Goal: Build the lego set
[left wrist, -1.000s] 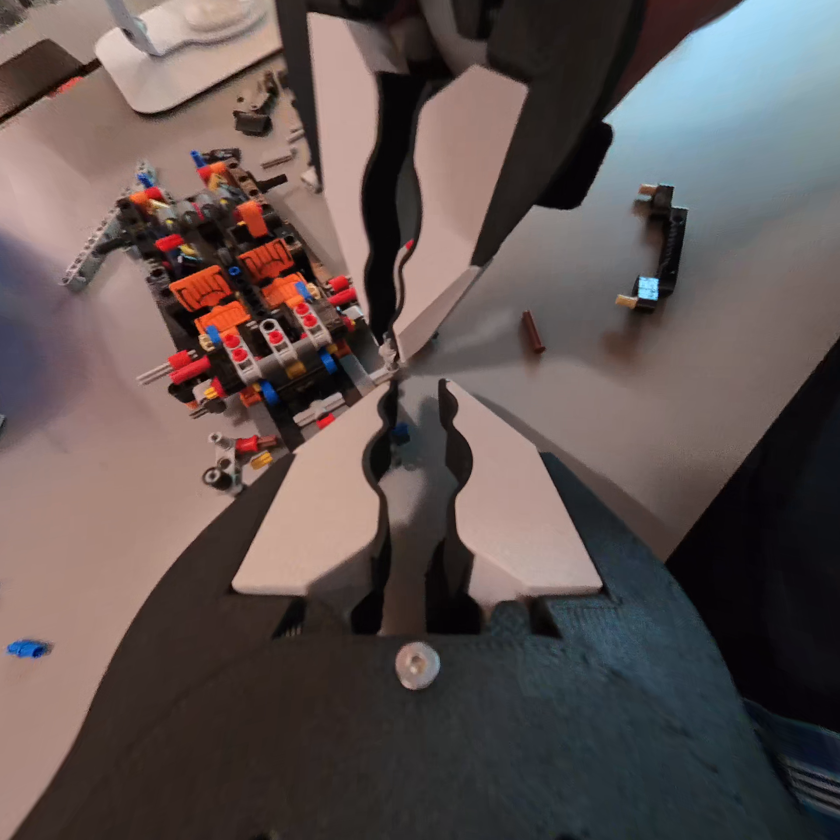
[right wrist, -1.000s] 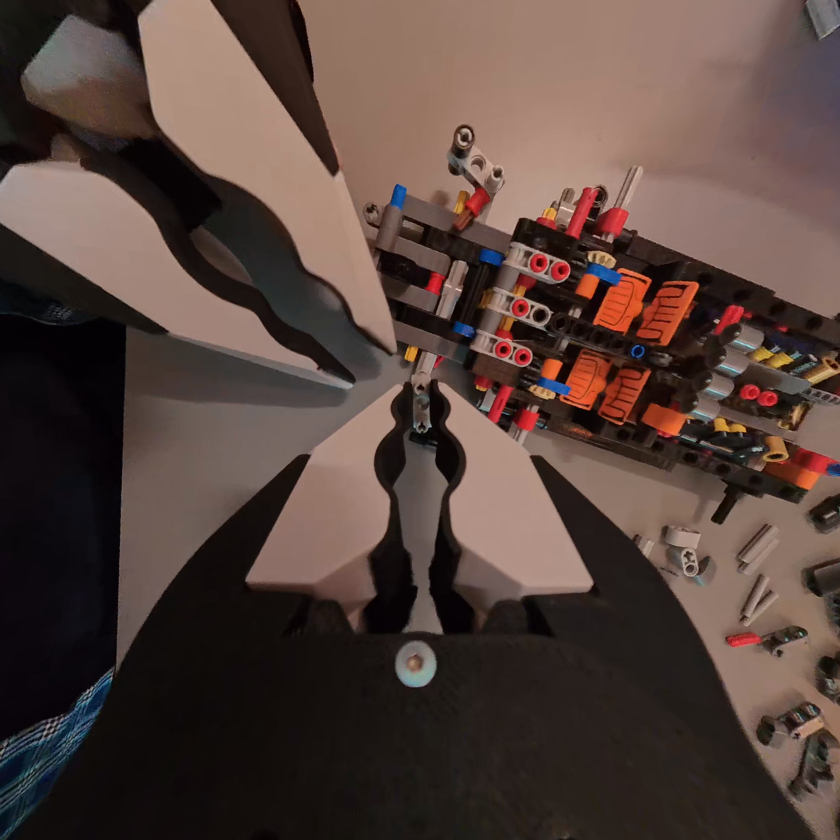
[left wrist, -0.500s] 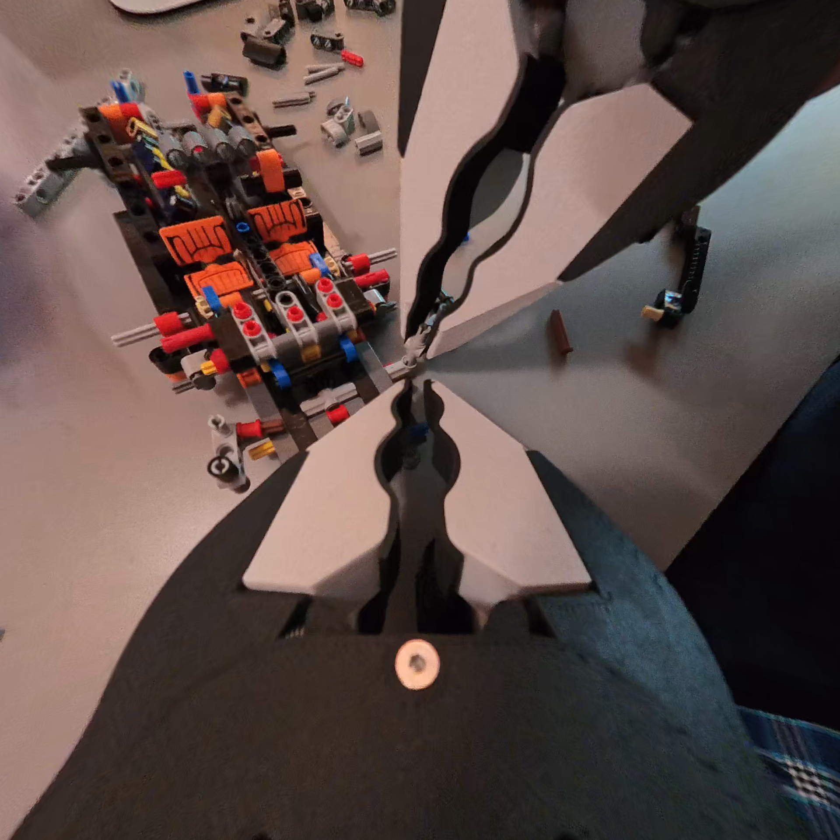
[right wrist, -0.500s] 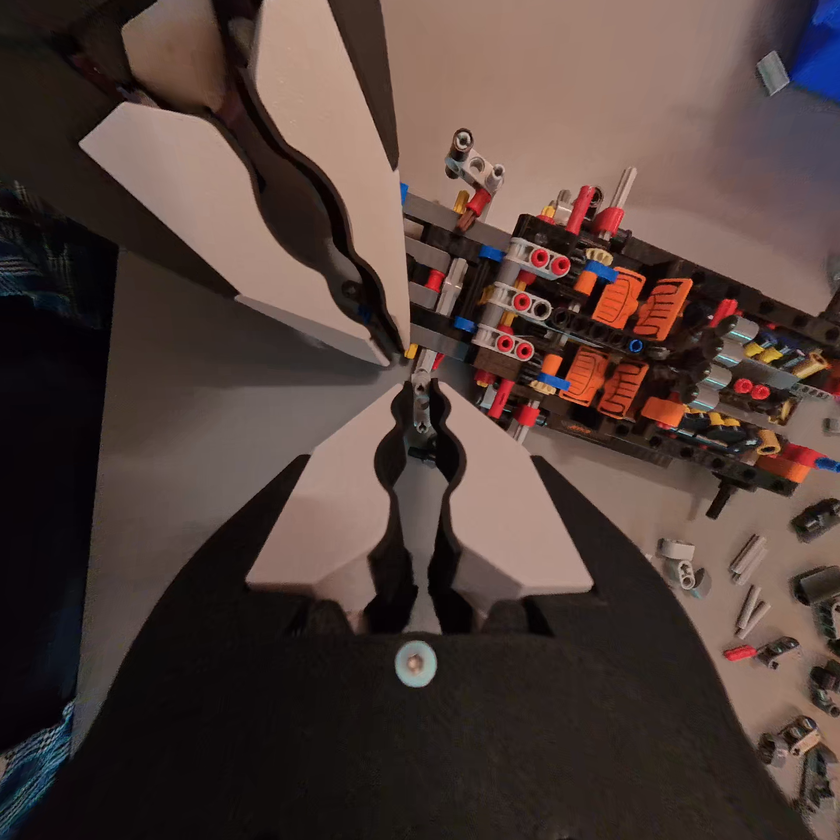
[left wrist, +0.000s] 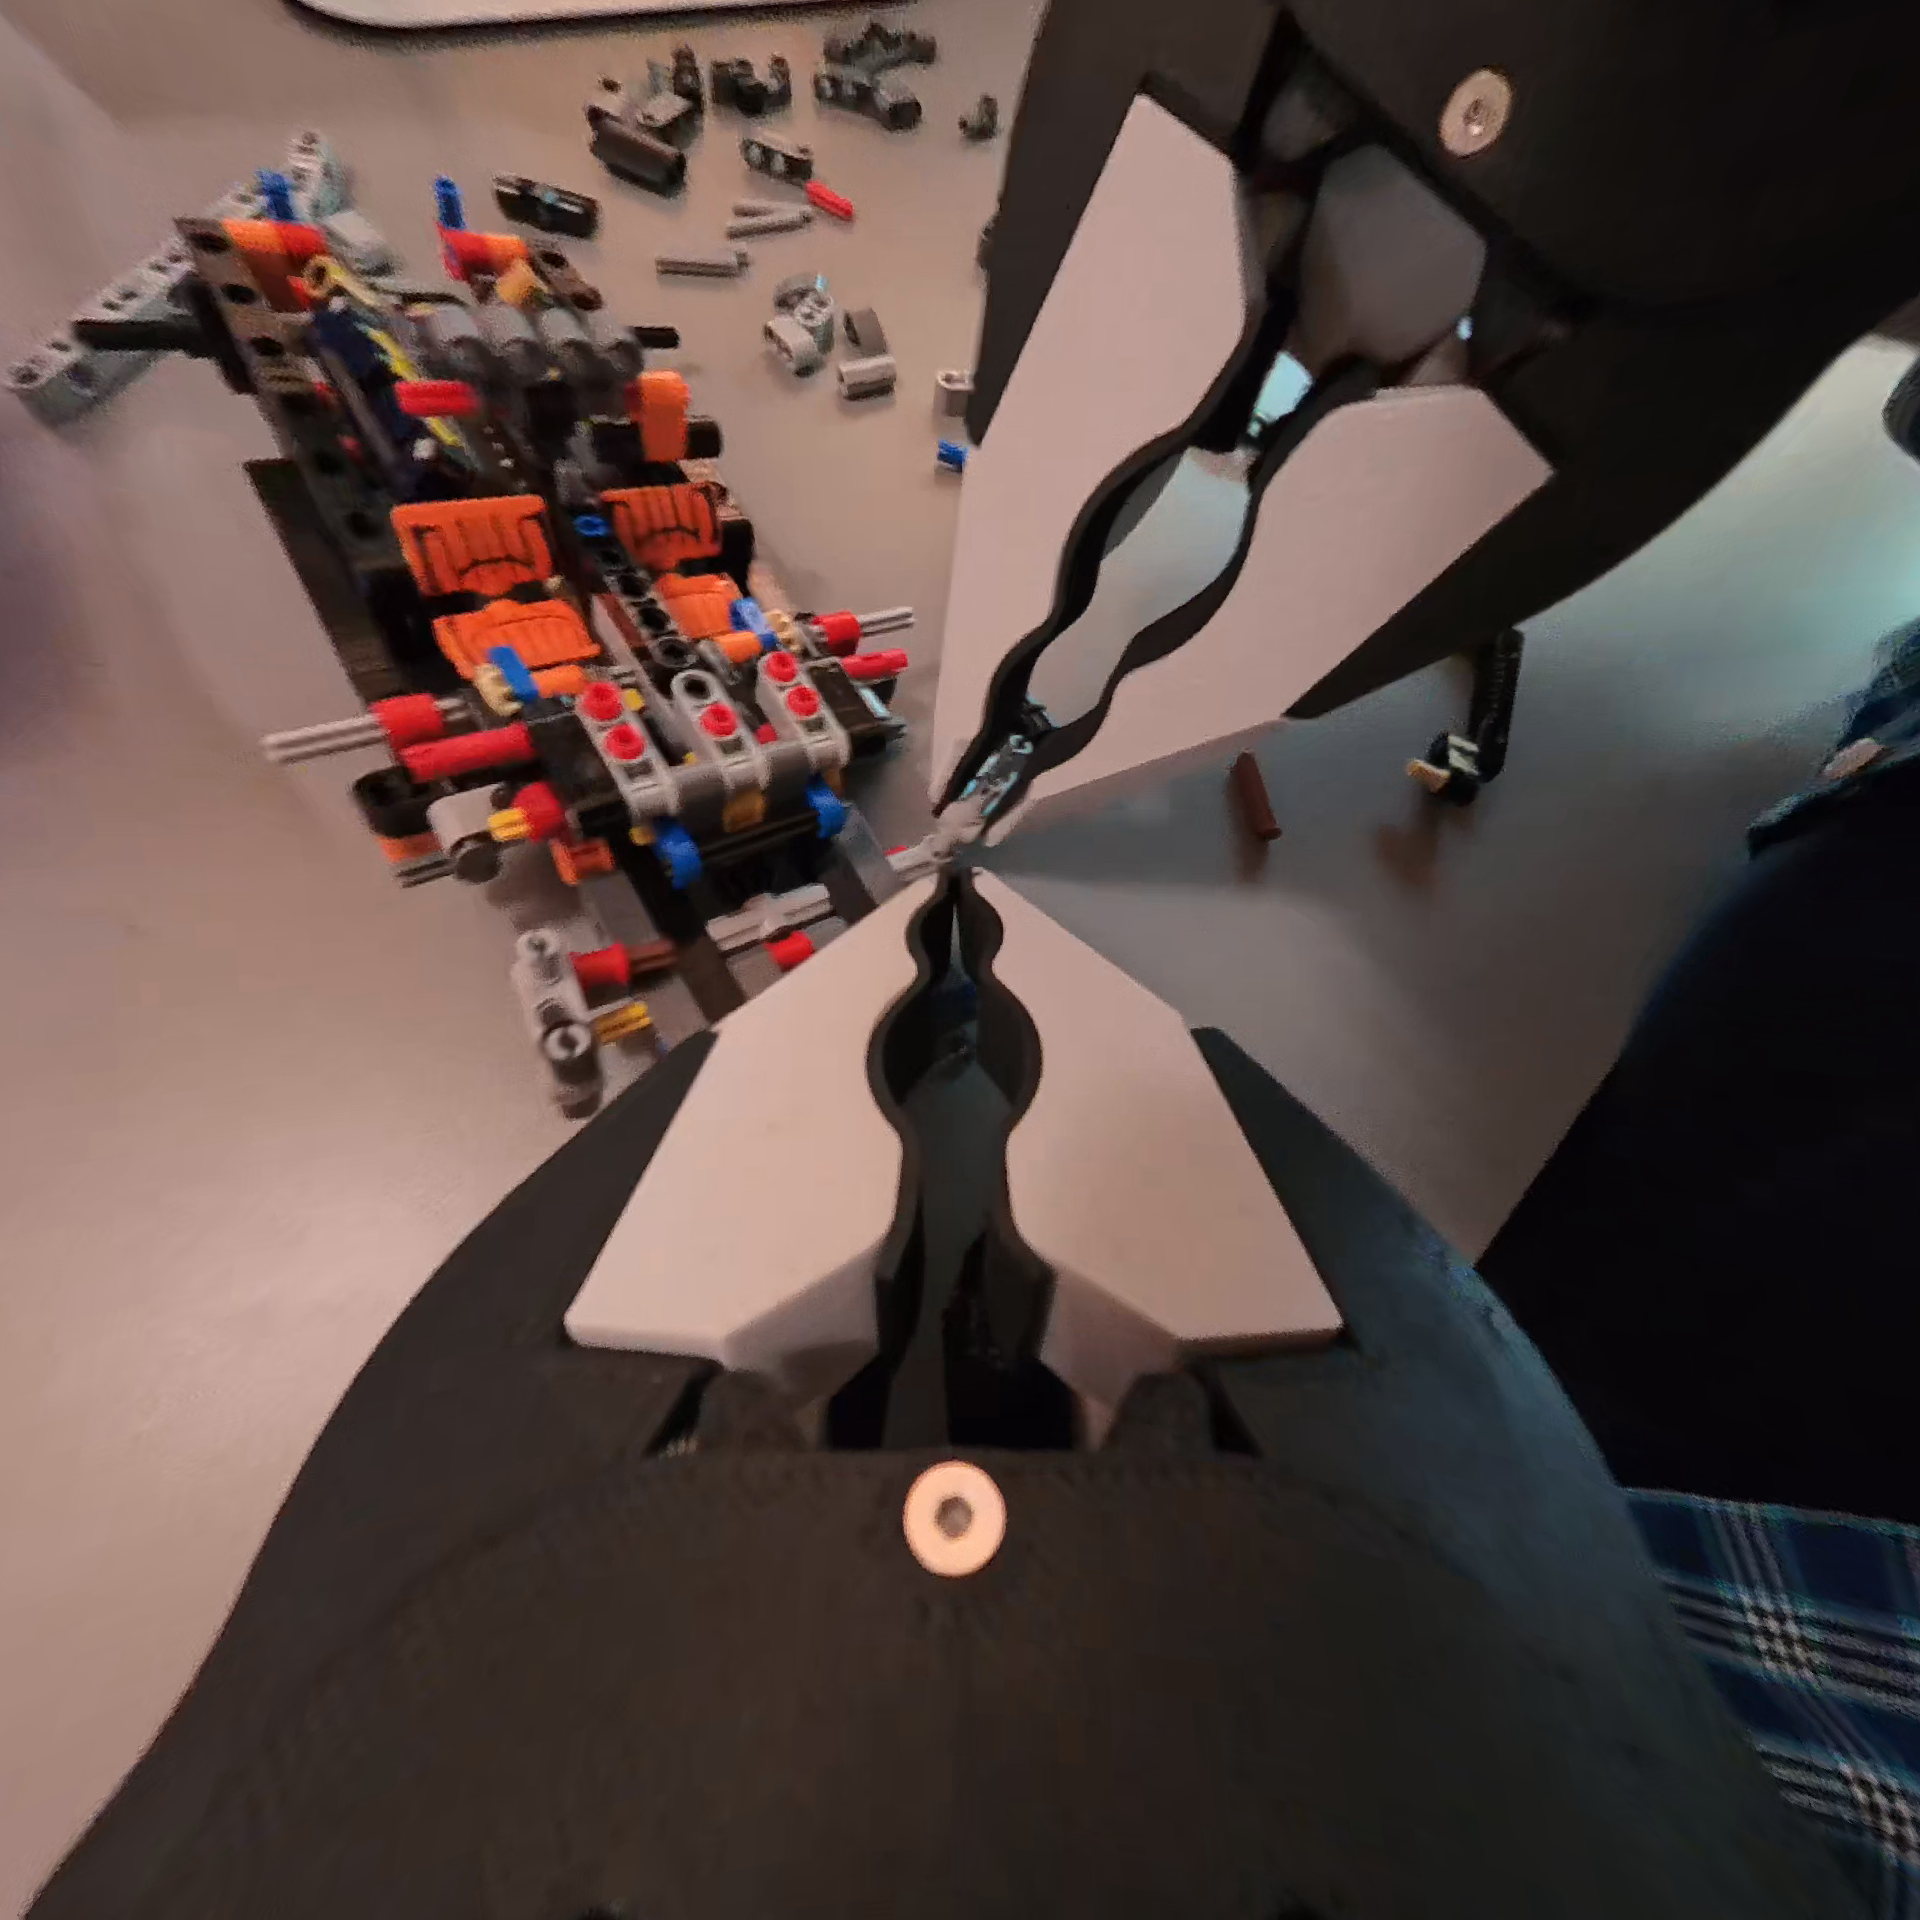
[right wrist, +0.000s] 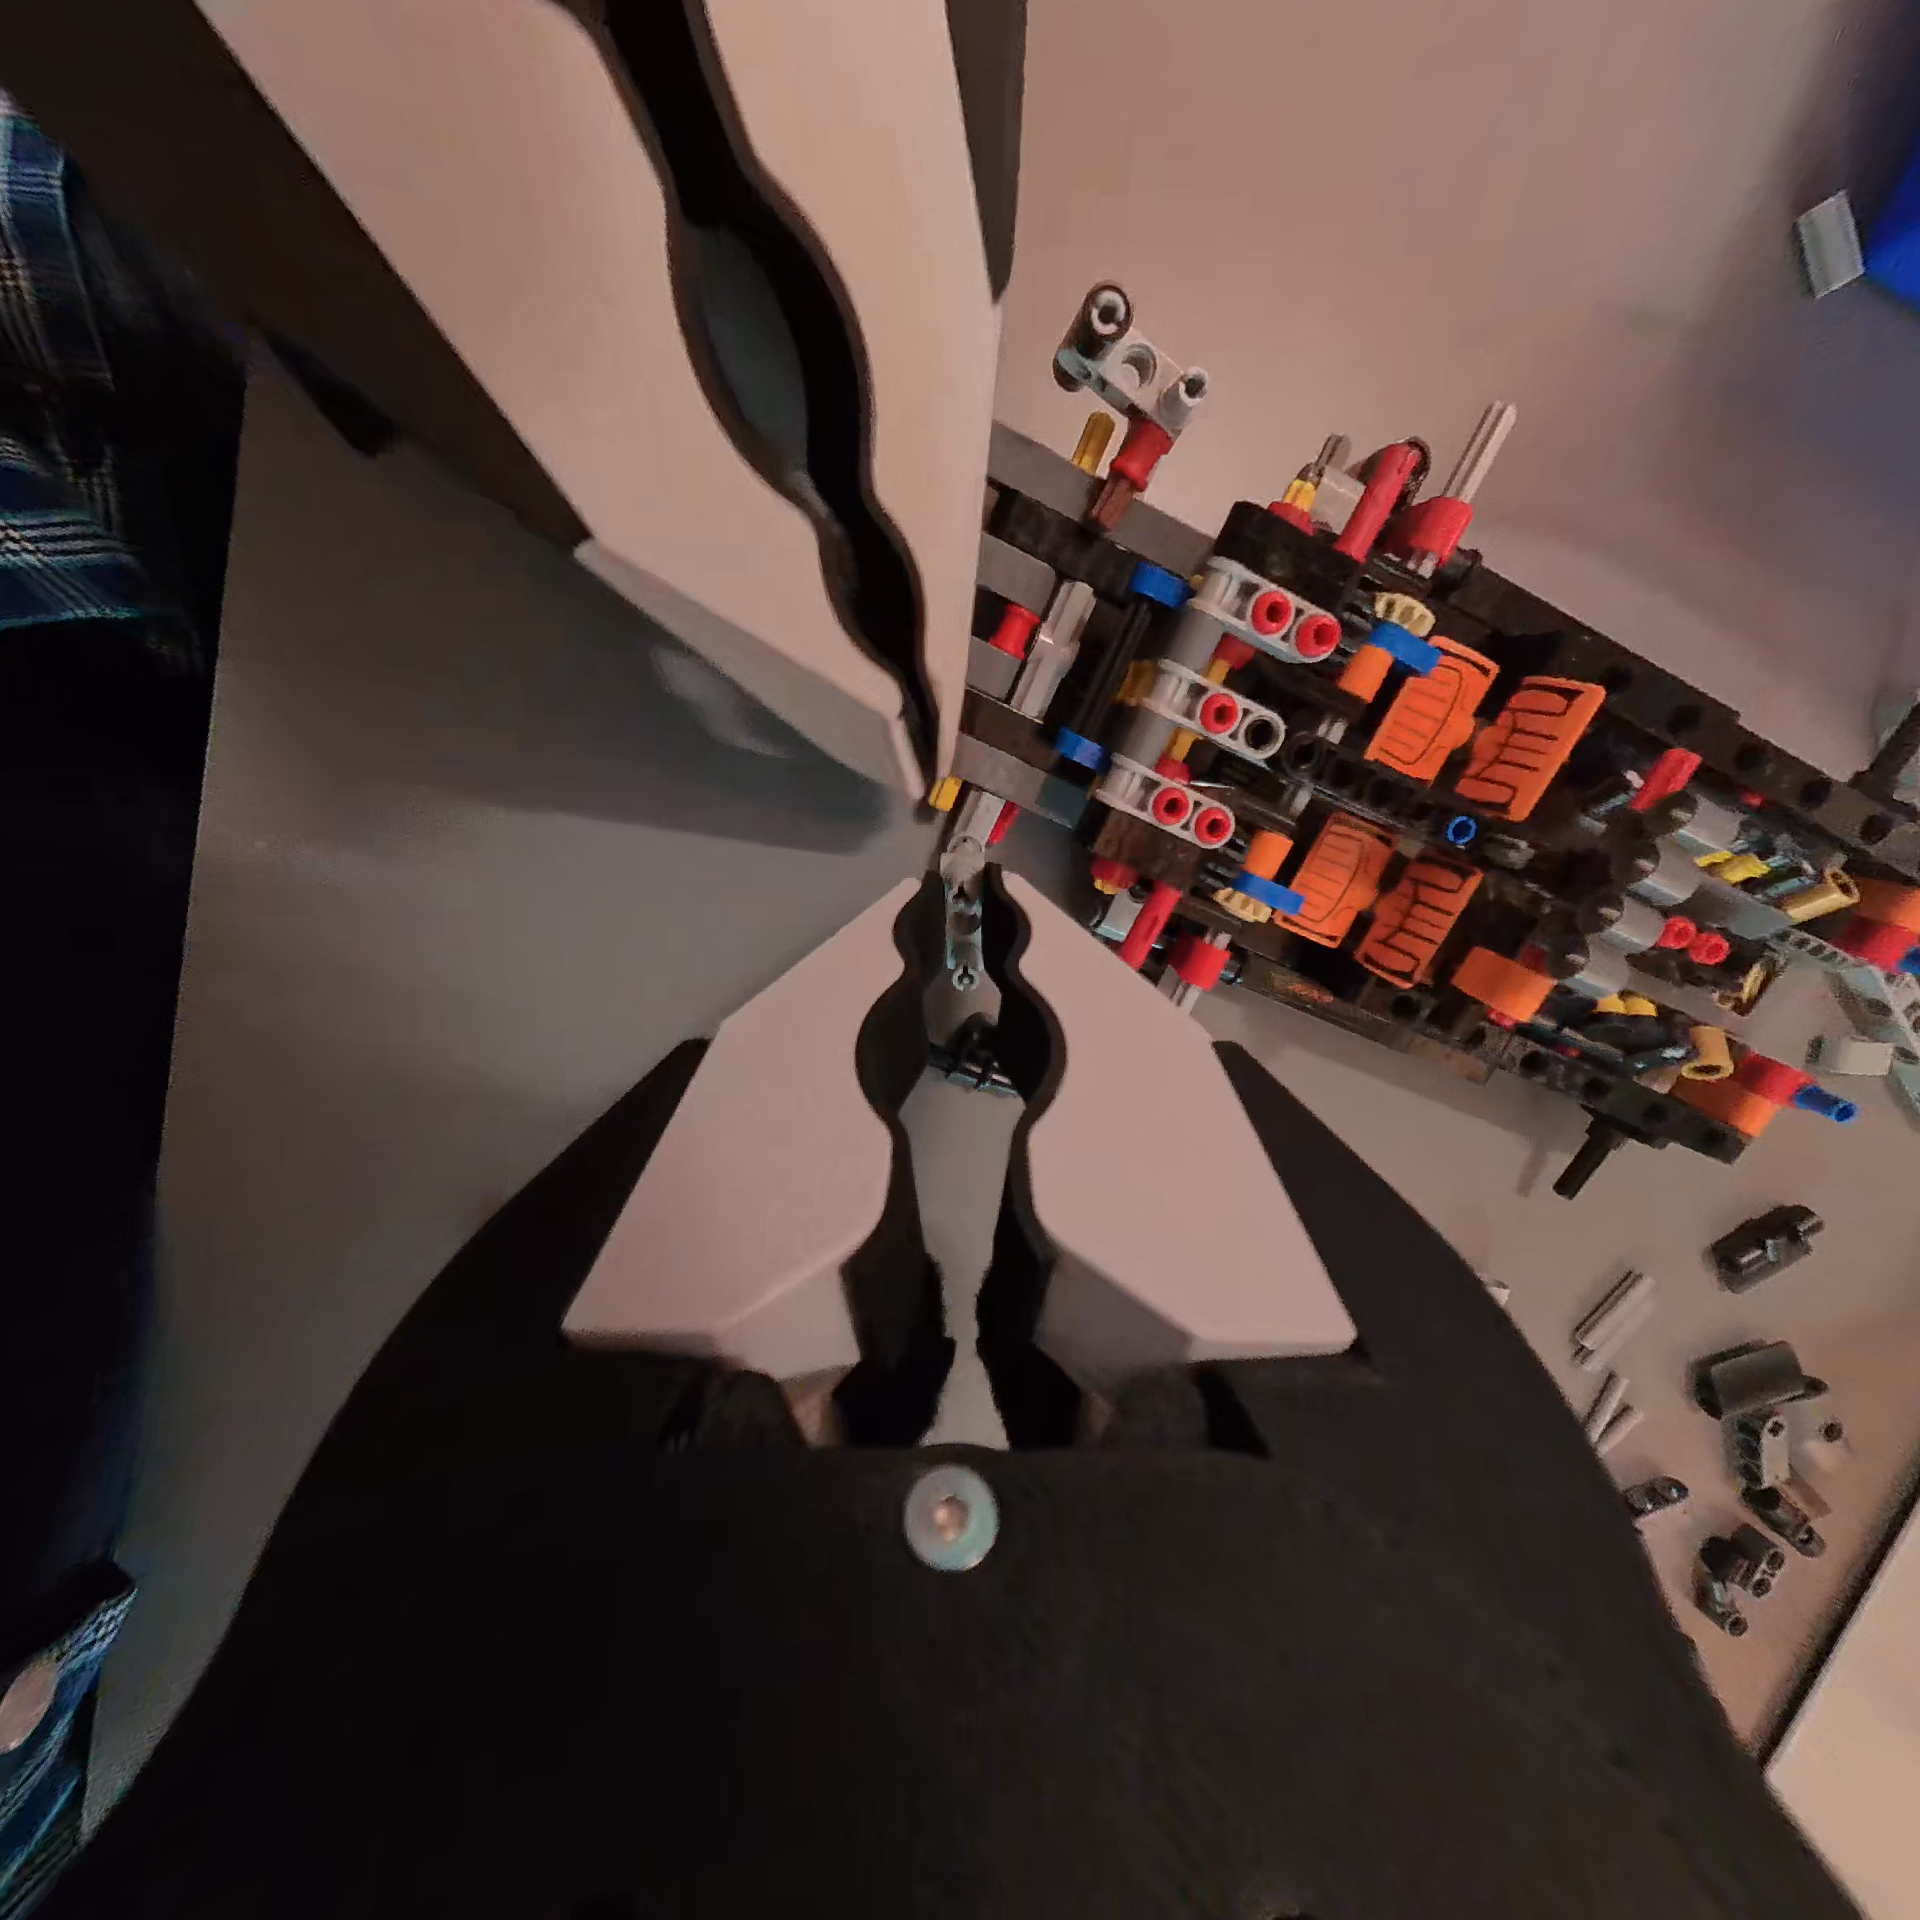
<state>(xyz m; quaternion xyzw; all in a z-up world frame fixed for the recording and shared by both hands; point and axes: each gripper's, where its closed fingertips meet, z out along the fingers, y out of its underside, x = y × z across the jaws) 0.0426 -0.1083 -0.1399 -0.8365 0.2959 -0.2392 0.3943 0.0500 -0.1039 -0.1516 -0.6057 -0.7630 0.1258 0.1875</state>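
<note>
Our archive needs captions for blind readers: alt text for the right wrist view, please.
The right hand-held gripper pinches a thin grey lego piece beside a black, orange and red lego model on a table, while the left hand-held gripper meets it tip to tip.

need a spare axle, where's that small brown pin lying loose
In the left wrist view the brown pin lies alone on the grey table, right of the tongs' tips, between the lego model and a black piece.
</note>
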